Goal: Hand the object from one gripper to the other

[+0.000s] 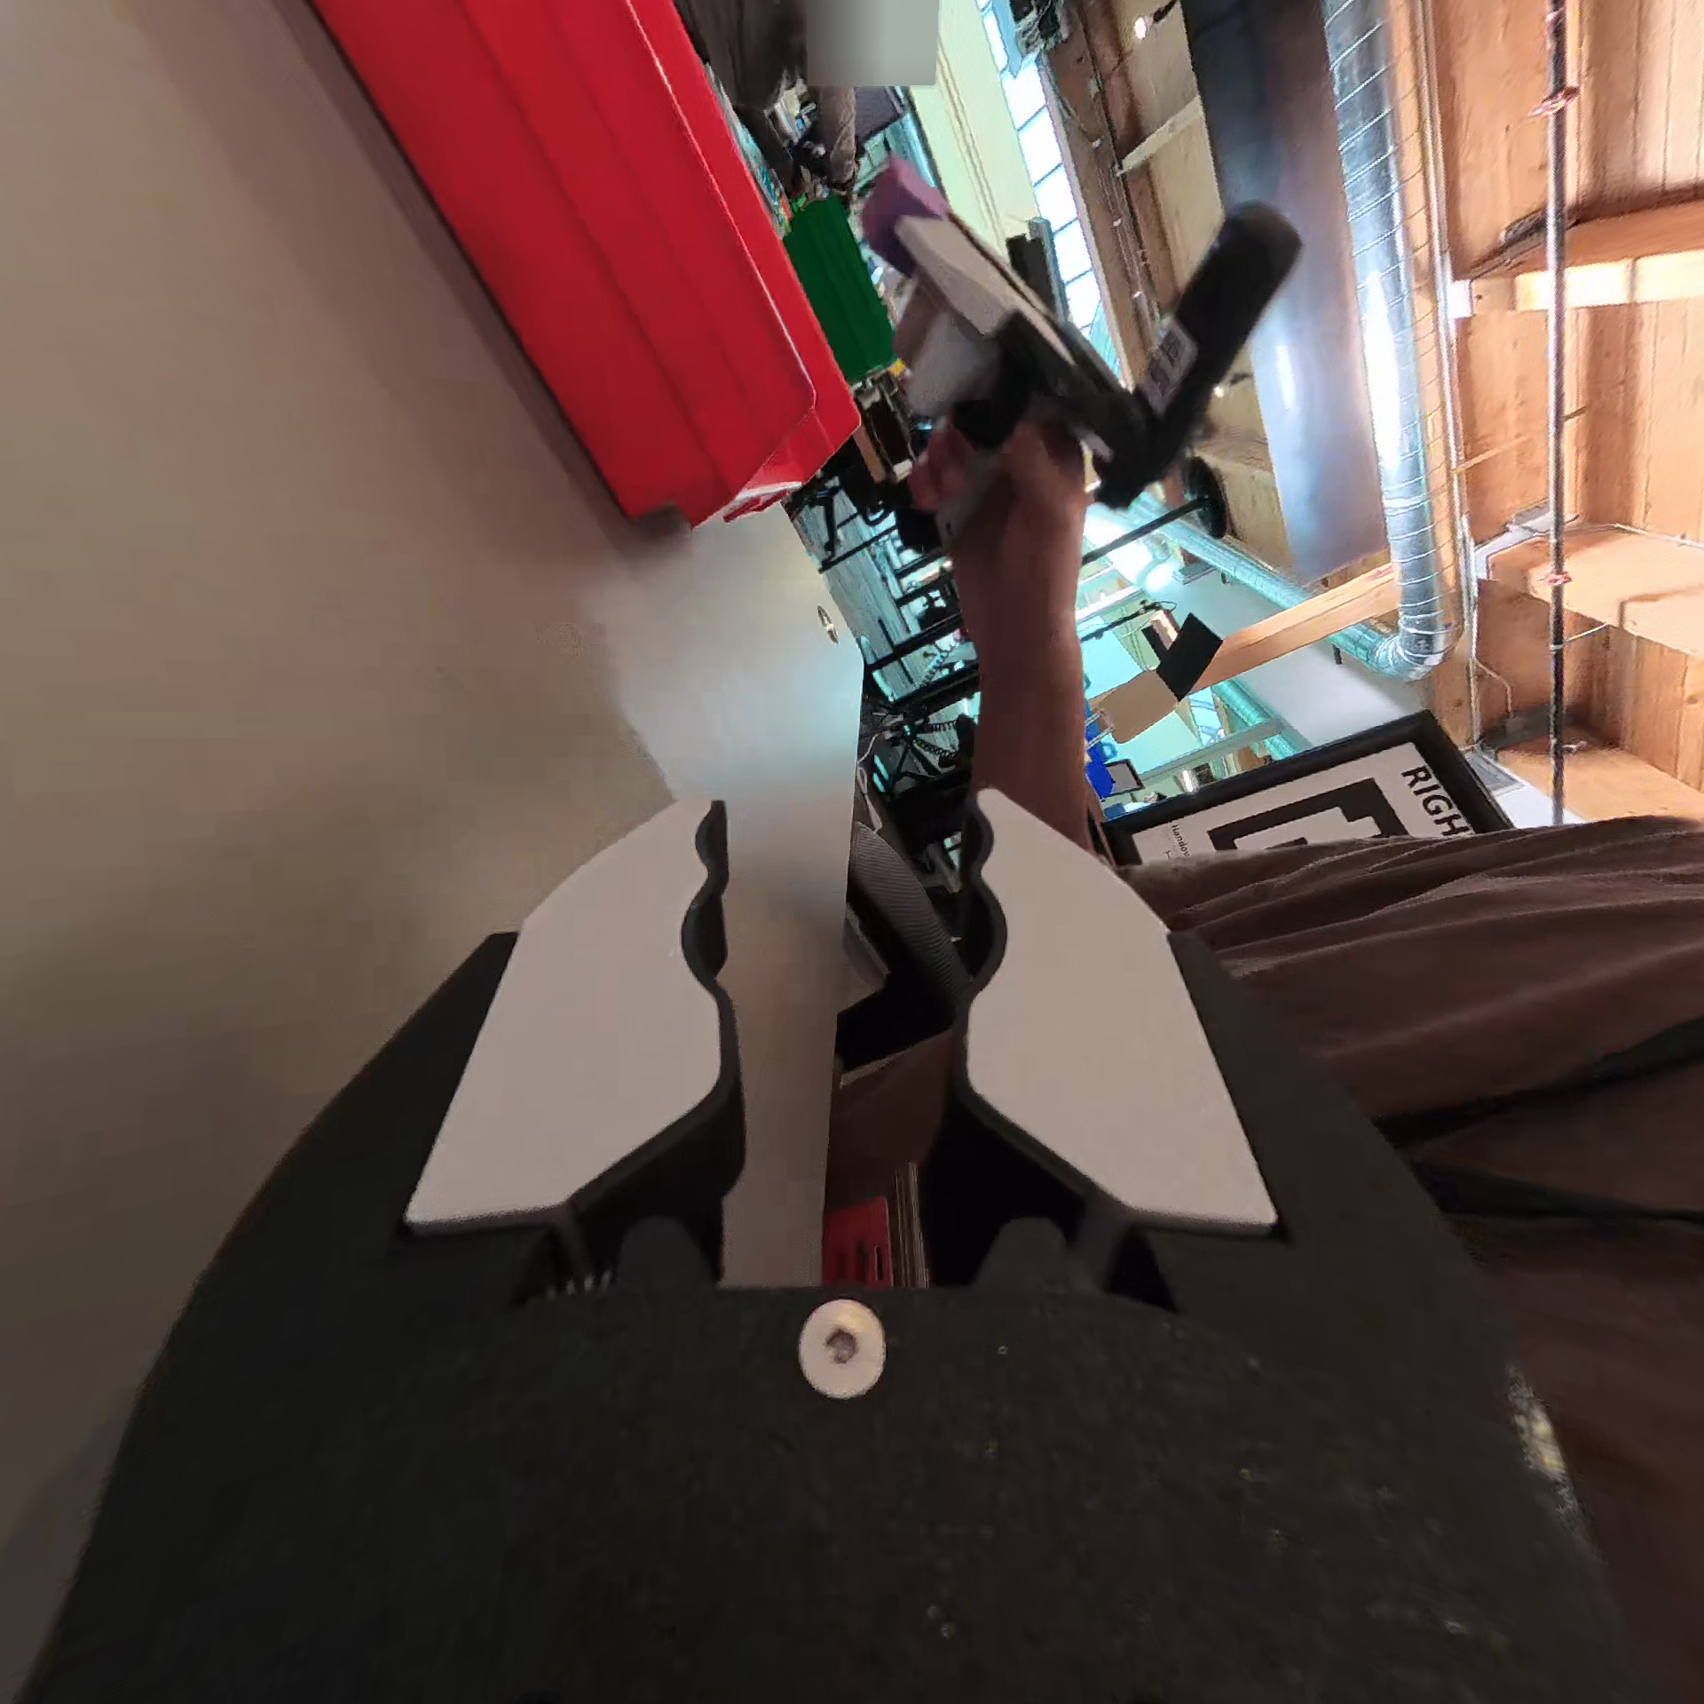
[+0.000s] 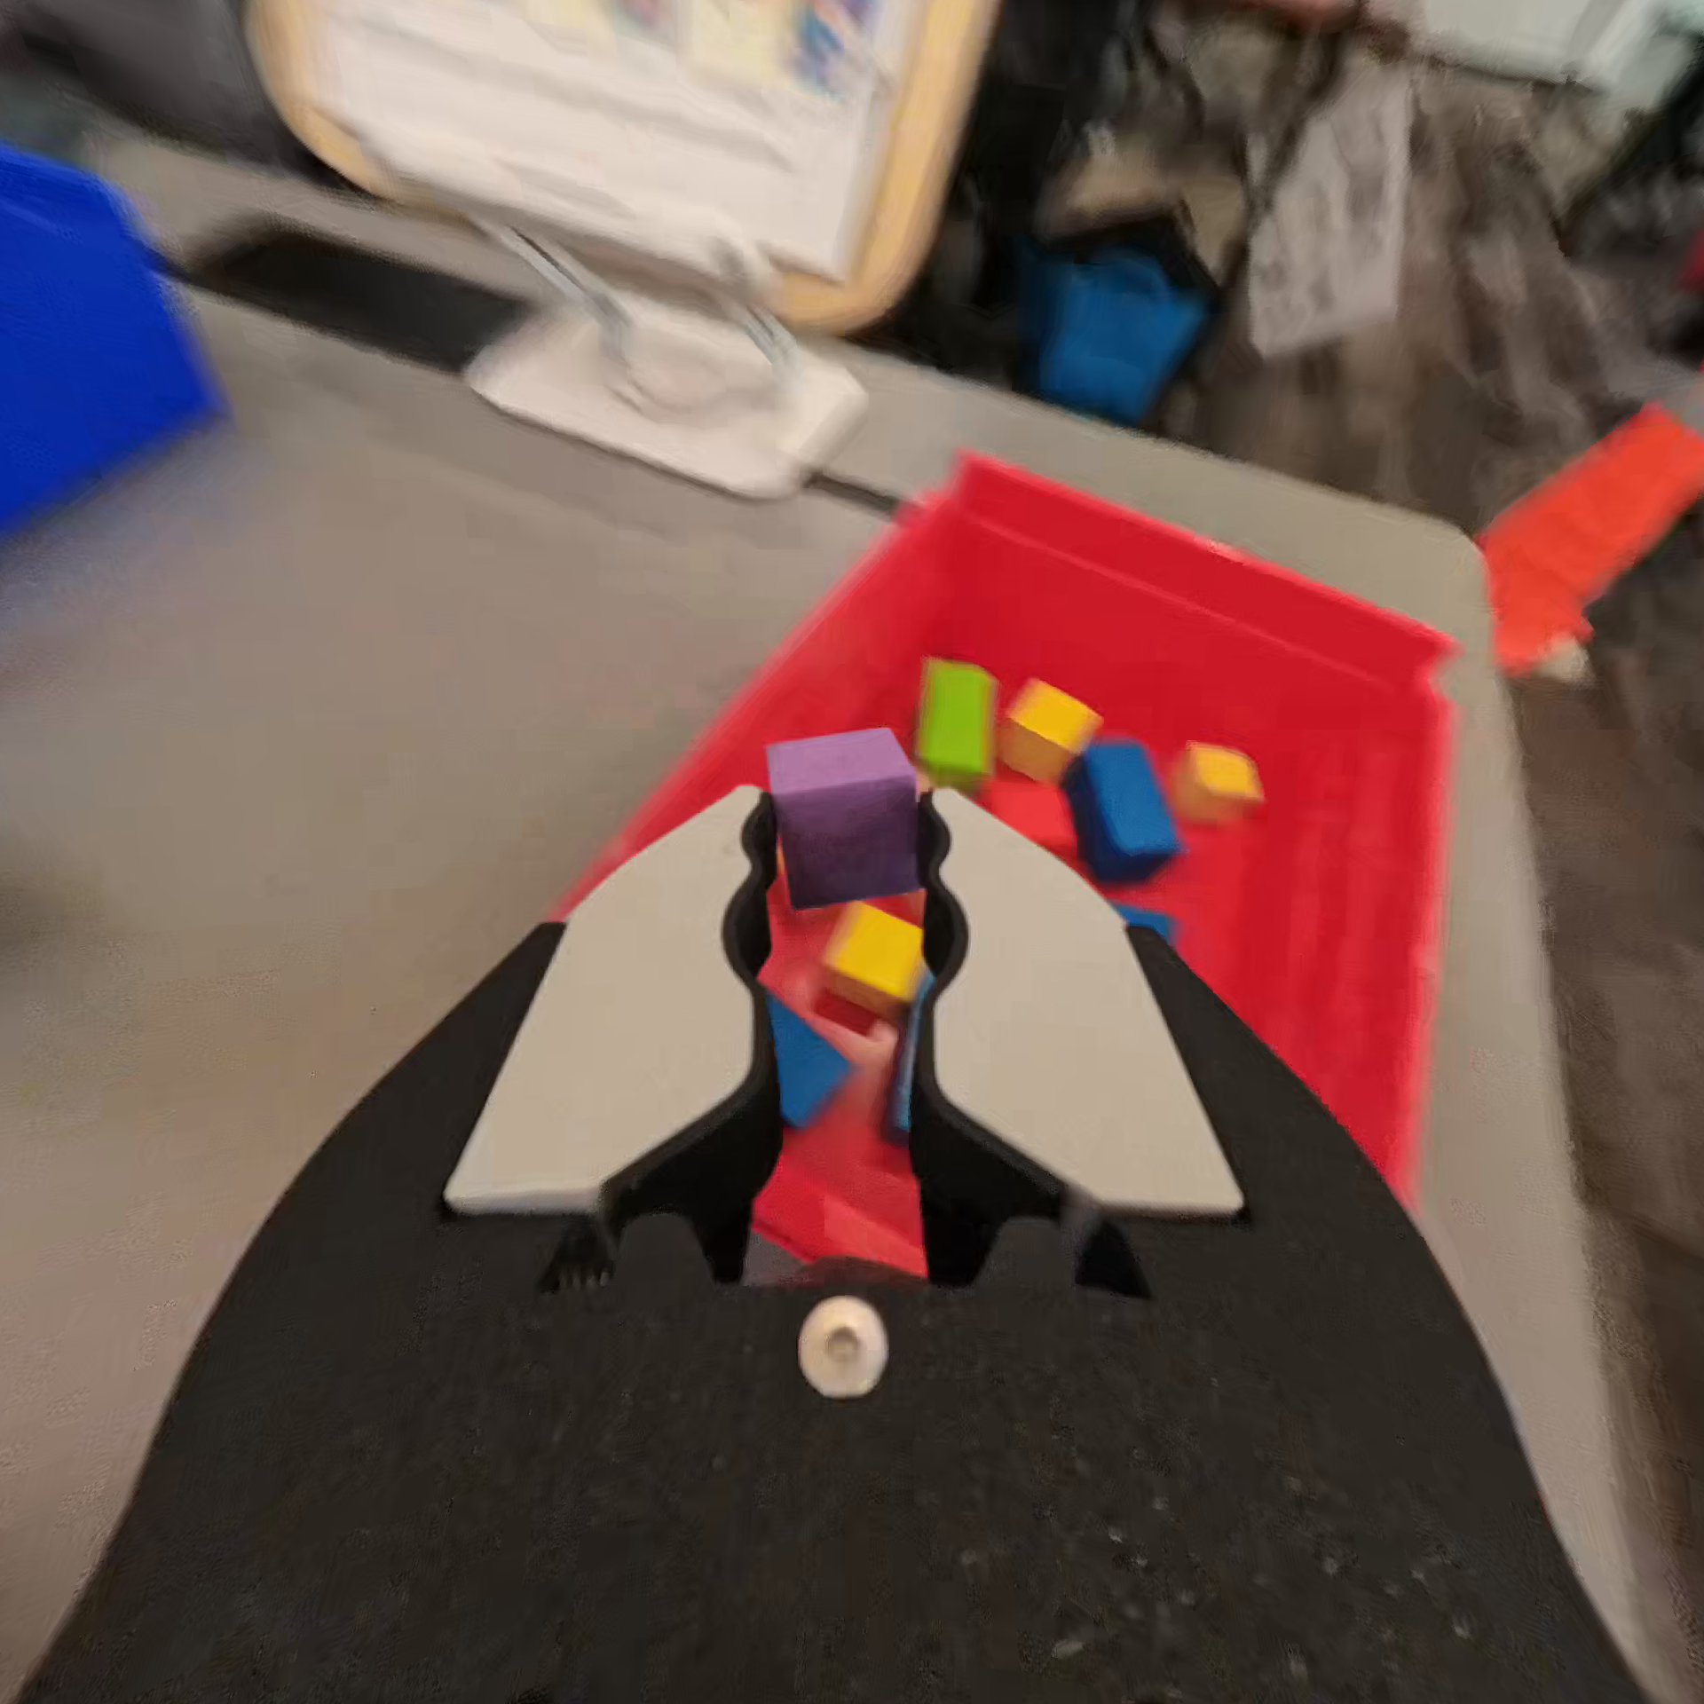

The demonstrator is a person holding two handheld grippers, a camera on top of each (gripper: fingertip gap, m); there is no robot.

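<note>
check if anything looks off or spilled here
Nothing stands out. The right tool grips the purple cube squarely above the red bin, the other blocks stay inside it, and the left tool is open and empty.

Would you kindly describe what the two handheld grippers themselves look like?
Both match. The left gripper and the right gripper each have a matte black speckled body, one pale screw in the middle, and two flat light-grey fingers with wavy black inner edges. In the left wrist view the person wears a brown sleeve.
</note>
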